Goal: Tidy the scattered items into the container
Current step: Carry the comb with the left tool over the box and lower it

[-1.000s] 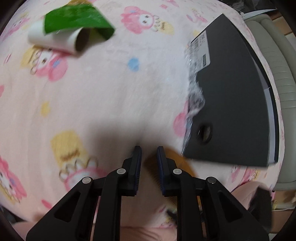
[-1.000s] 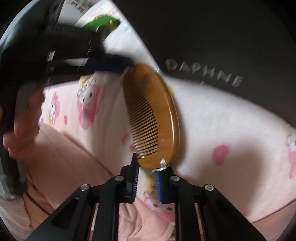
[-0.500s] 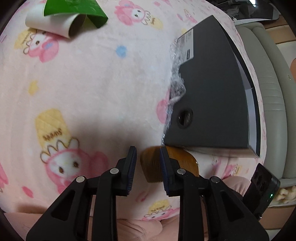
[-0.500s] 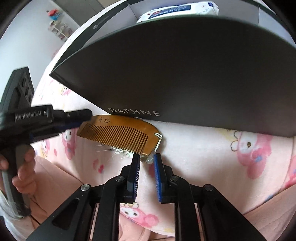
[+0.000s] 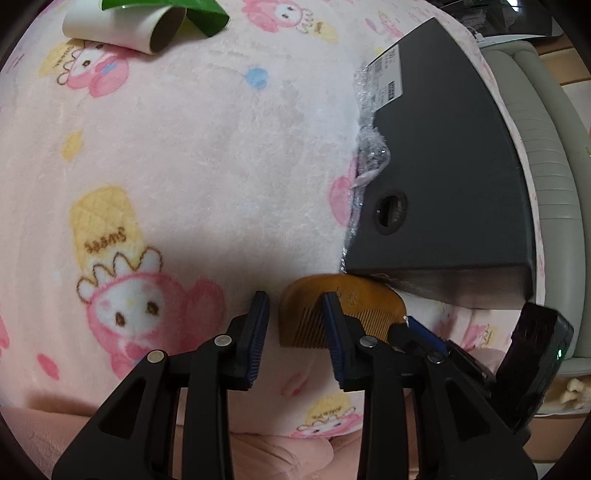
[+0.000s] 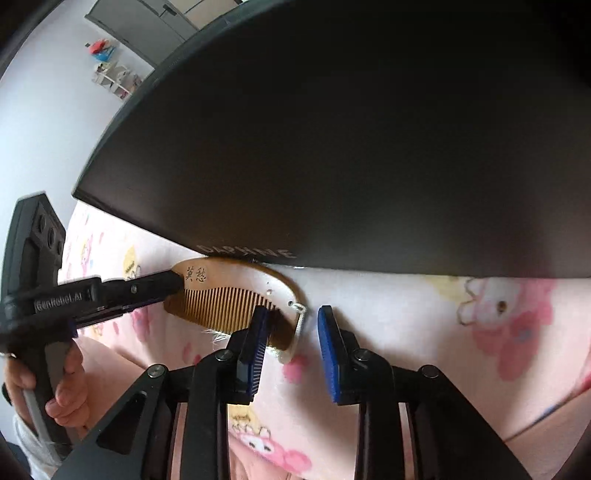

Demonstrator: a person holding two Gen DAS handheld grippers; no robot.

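Left wrist view: left gripper (image 5: 295, 314) jaws part open, having just been widening; the rounded end of the wooden comb (image 5: 343, 306) lies between them, right jaw crossing over its teeth, no pad seen pressing on it, so I read it as released rather than gripped. Right wrist view: right gripper (image 6: 290, 325) jaws likewise just been opening and now apart; its left jaw overlaps the comb's (image 6: 229, 291) corded end, the right jaw stands clear over bare blanket (image 6: 406, 314), nothing clamped. The left gripper (image 6: 162, 284) comes in from the left edge of this view with its tip over the comb's inscribed end, a hand (image 6: 62, 391) on its handle. Comb lies flat on the pink cartoon-print blanket (image 5: 184, 155), spine against the lower edge of the black box (image 5: 443, 166), not yet inside. Judgement: the two grippers bracket opposite ends because the comb is thin and flat on soft fabric, hard to pinch from one side, and tucked against the box wall. Farther off, a cardboard tube (image 5: 122, 26) with a green sheet (image 5: 166, 5) rests at the far blanket edge, also still out. Hidden: box opening and contents not visible in either view; the box (image 6: 332, 129) fills the right view as a dark wall, lettering blurred. Contact between jaws and comb is uncertain; whether the comb's spine slips under the box rim cannot be told.
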